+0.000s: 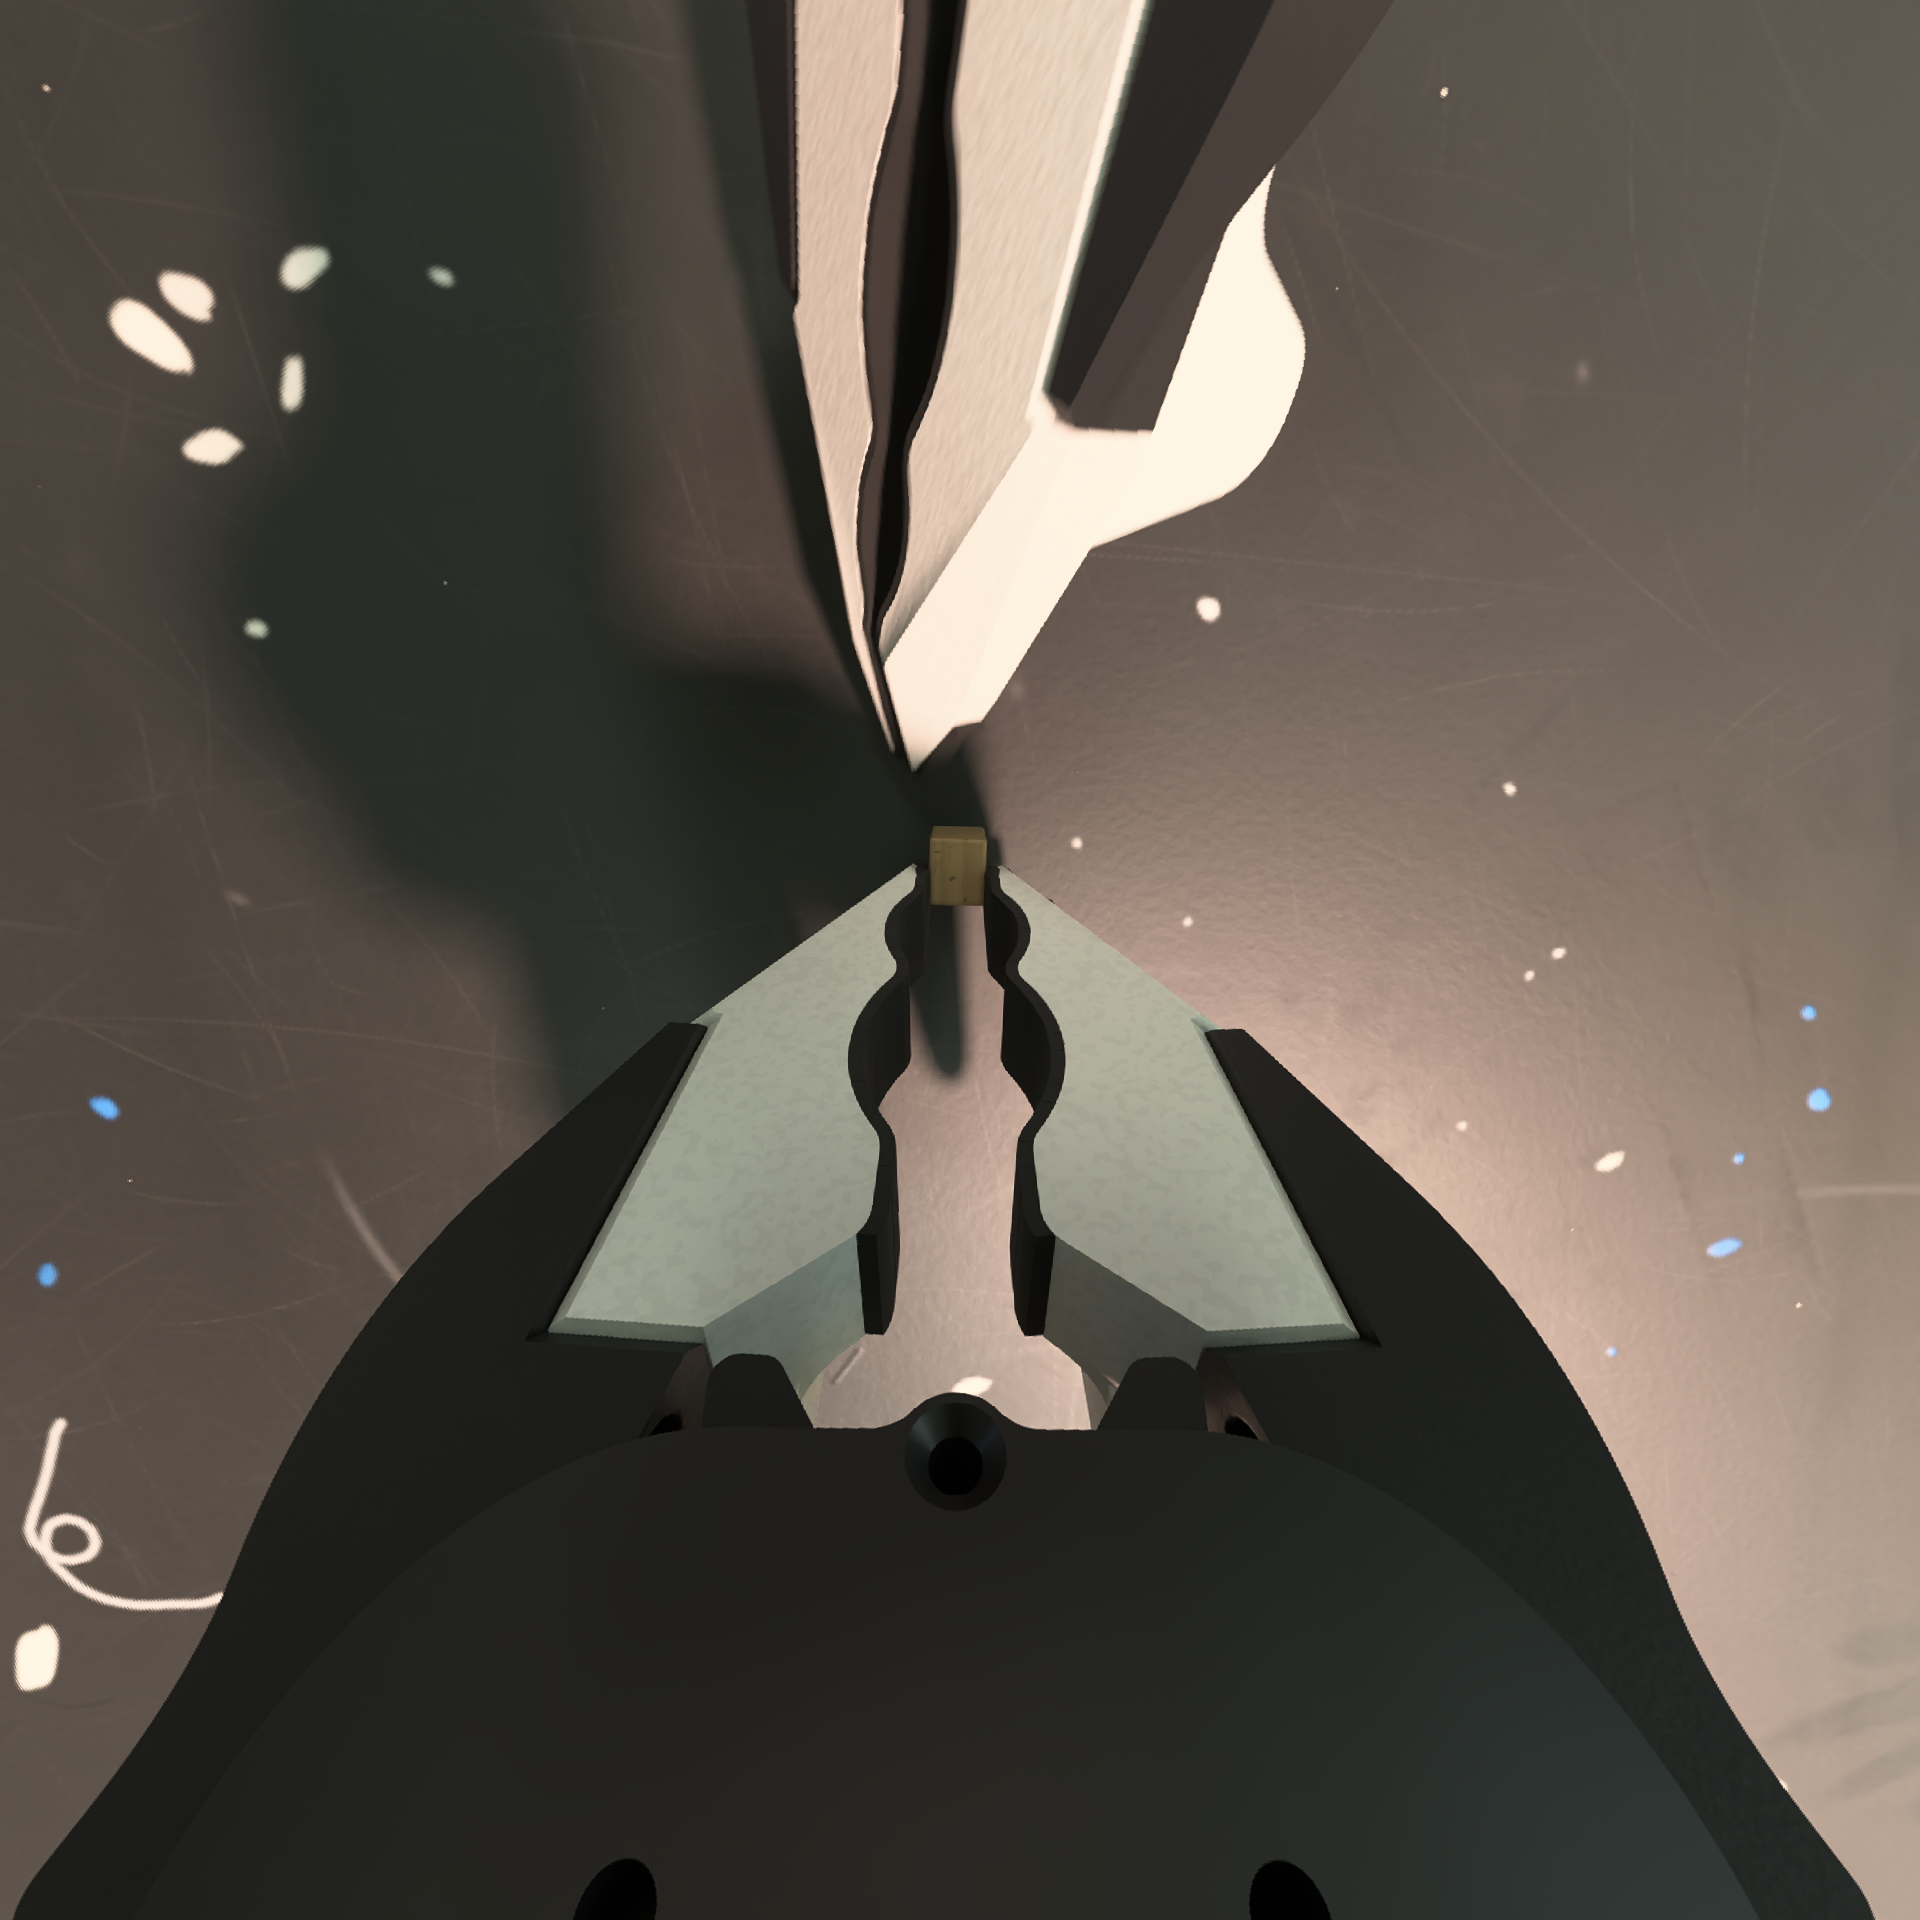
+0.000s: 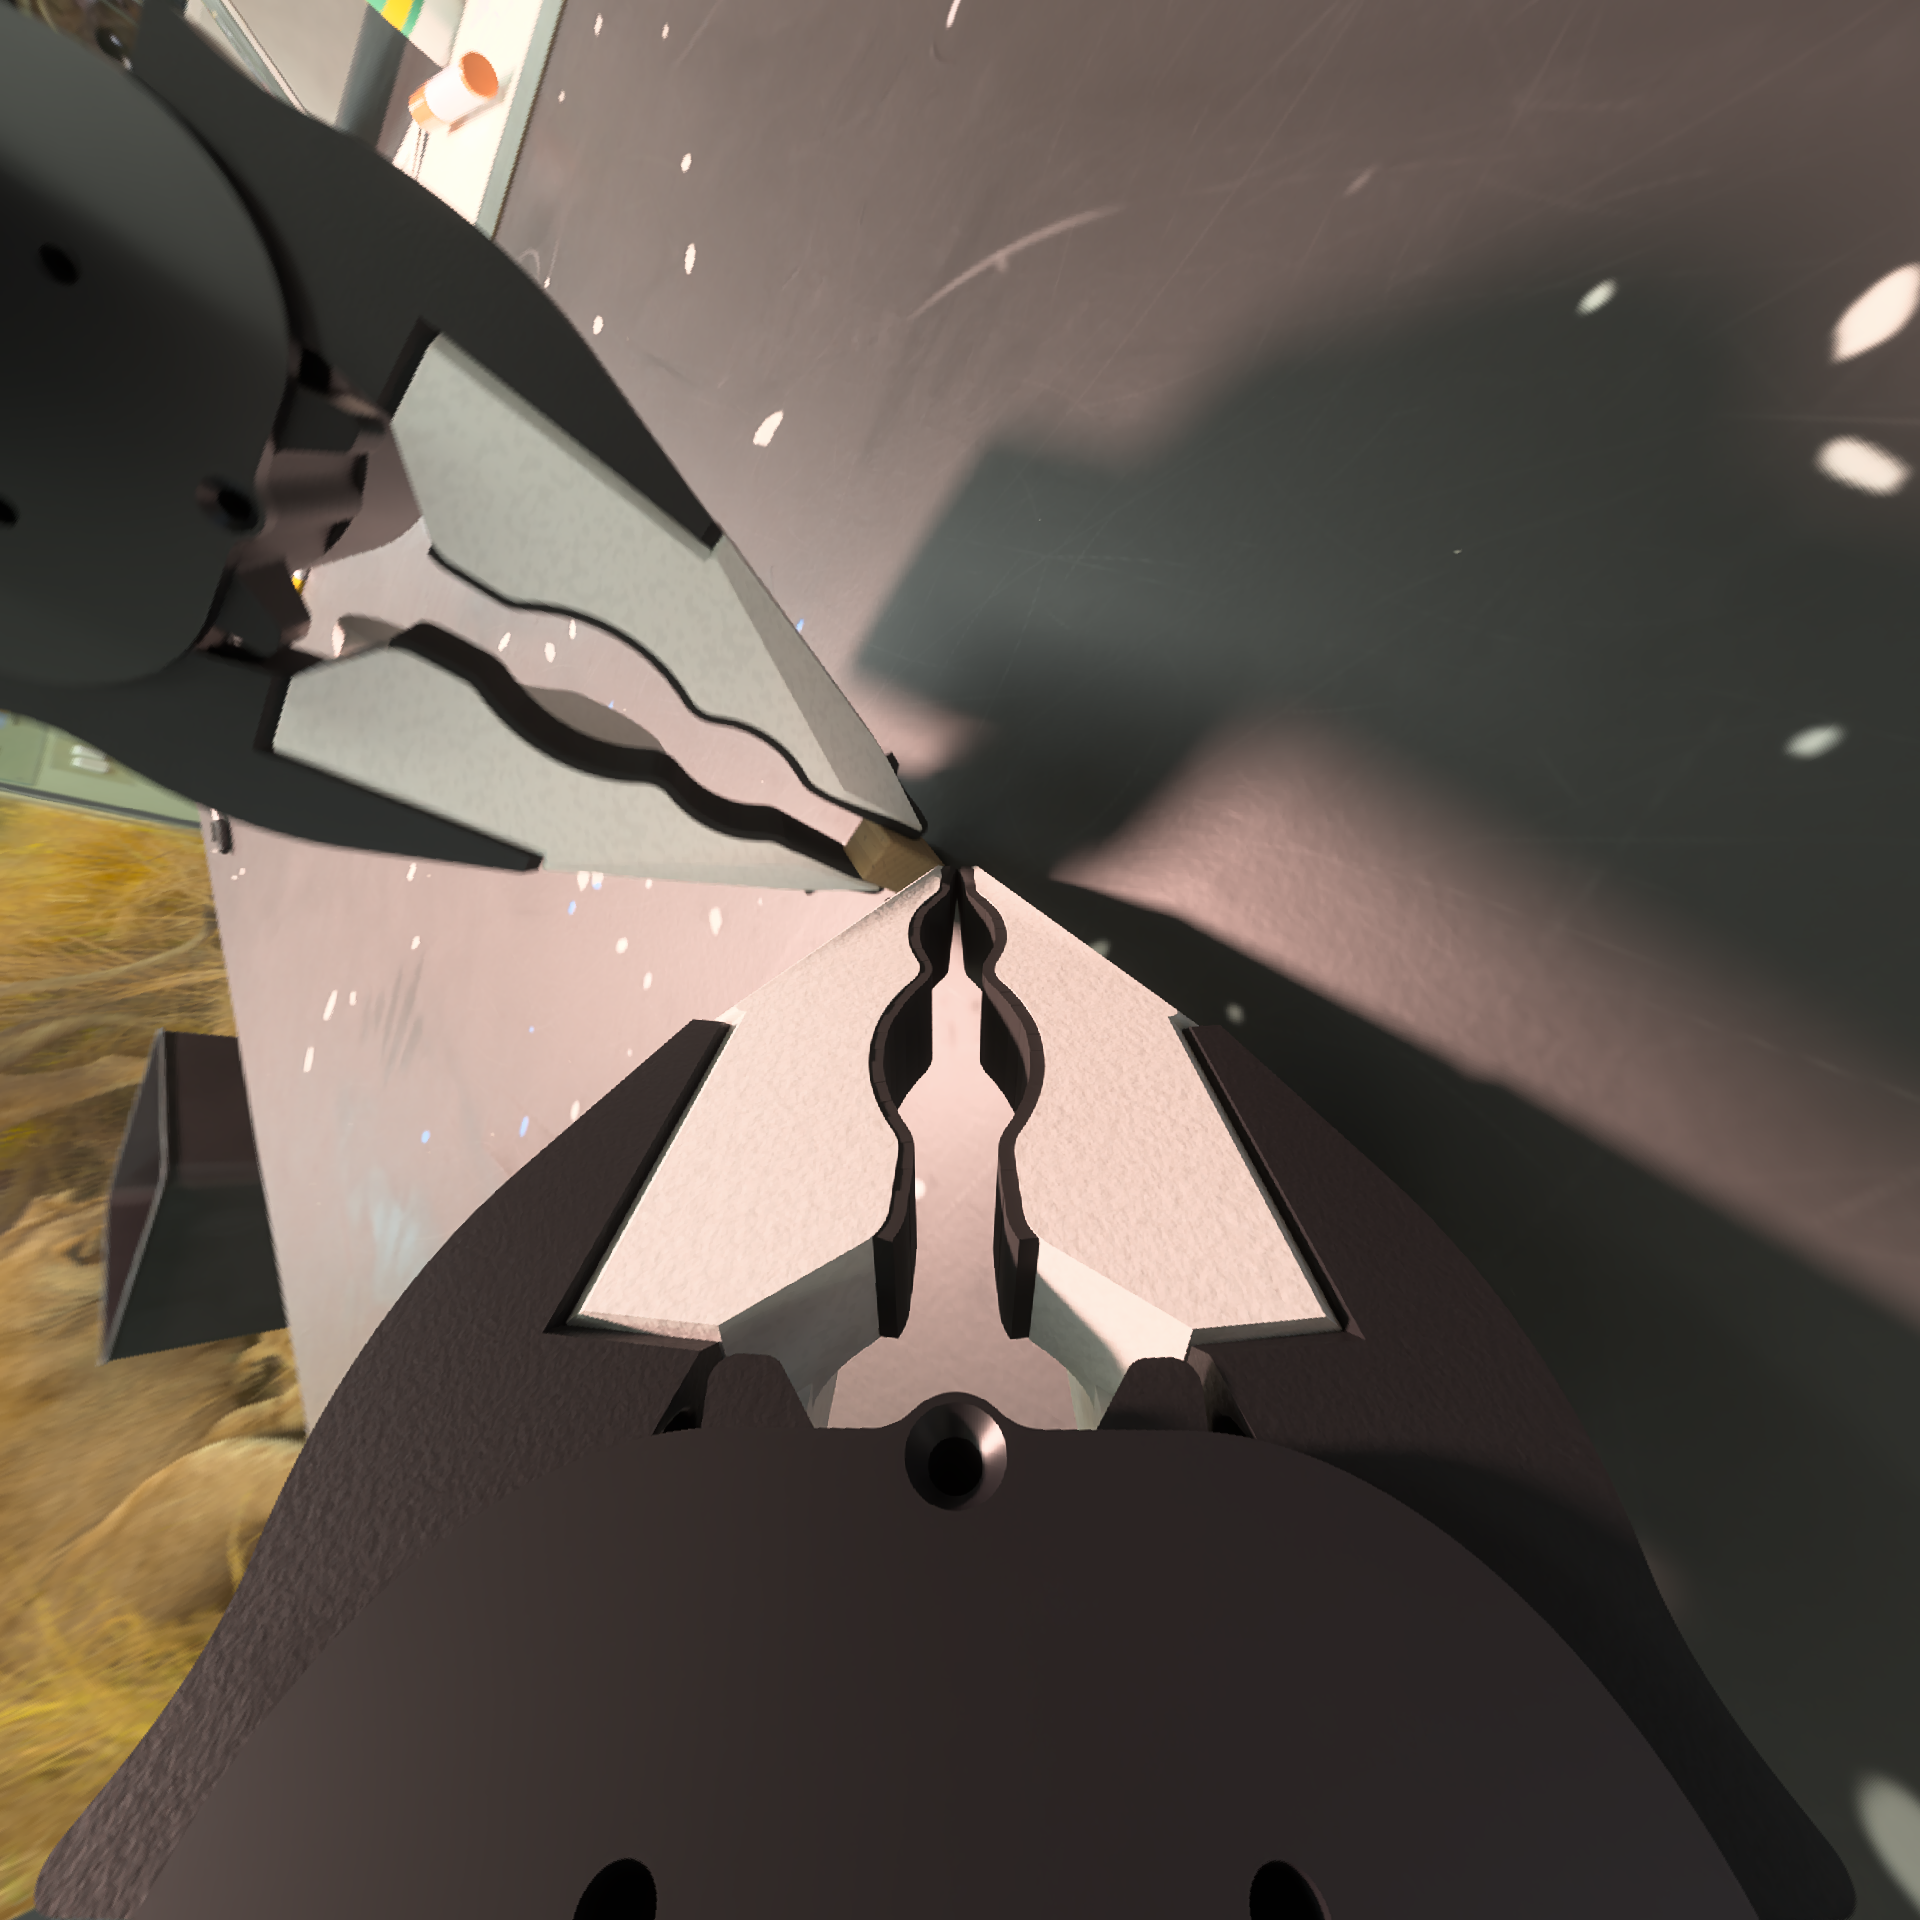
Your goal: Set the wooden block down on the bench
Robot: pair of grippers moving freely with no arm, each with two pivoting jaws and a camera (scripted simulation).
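A small wooden block [image 1: 957, 869] sits between the fingertips of my left gripper [image 1: 956, 891], which is shut on it, low over the dark grey bench [image 1: 1455, 779]. I cannot tell whether the block touches the bench. In the right wrist view the left gripper [image 2: 885, 844] reaches in from the upper left with the block [image 2: 889, 854] at its tips. My right gripper [image 2: 956, 881] is shut and empty, its tips right beside the block. In the left wrist view it [image 1: 916, 756] comes down from above, just beyond the block.
The bench [image 2: 1299, 312] is scratched and flecked with white and blue paint spots. Its edge runs down the left of the right wrist view, with a dark square tube [image 2: 177, 1195] and dry grass [image 2: 94, 1039] beyond. A small orange and white cylinder [image 2: 457, 99] lies far off.
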